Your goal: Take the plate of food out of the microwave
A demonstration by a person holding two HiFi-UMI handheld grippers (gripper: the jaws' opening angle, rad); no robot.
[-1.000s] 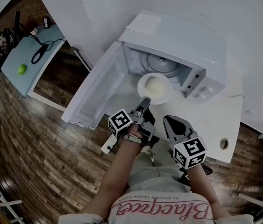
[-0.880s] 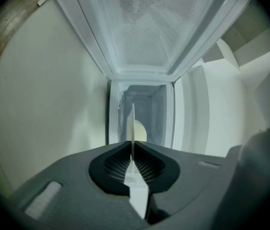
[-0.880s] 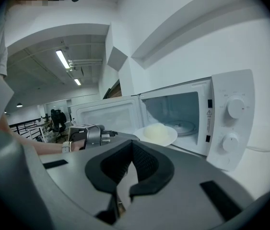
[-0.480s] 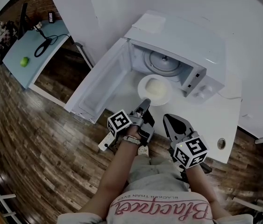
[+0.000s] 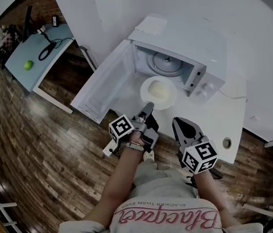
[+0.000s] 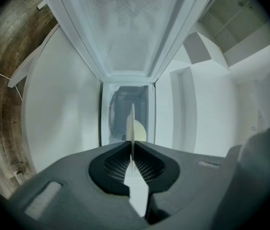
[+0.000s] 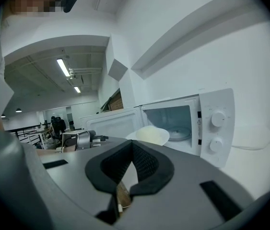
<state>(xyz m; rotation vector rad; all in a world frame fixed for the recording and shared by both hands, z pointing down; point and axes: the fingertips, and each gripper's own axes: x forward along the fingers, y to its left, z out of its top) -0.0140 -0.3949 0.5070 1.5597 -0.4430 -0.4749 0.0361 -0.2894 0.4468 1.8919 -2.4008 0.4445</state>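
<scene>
A white plate (image 5: 159,92) with pale food on it is held over the counter just in front of the open microwave (image 5: 201,47). My left gripper (image 5: 148,107) is shut on the plate's near rim. In the left gripper view the plate (image 6: 131,123) shows edge-on, clamped between the jaws of the left gripper (image 6: 132,145), with the microwave door (image 6: 125,28) above. My right gripper (image 5: 182,126) hangs to the right of the plate, shut and holding nothing. The right gripper view has the plate (image 7: 150,134) beyond the right gripper (image 7: 132,145), with the microwave (image 7: 216,123) to its right.
The microwave door (image 5: 108,81) stands swung out to the left. Inside the cavity lies the glass turntable (image 5: 166,62). The white counter (image 5: 223,115) has a round cable hole (image 5: 227,142). A blue desk (image 5: 39,57) with a green ball stands far left on wooden floor.
The left gripper has drawn the plate a little further out from the microwave opening and slightly up. The right gripper has risen alongside it.
</scene>
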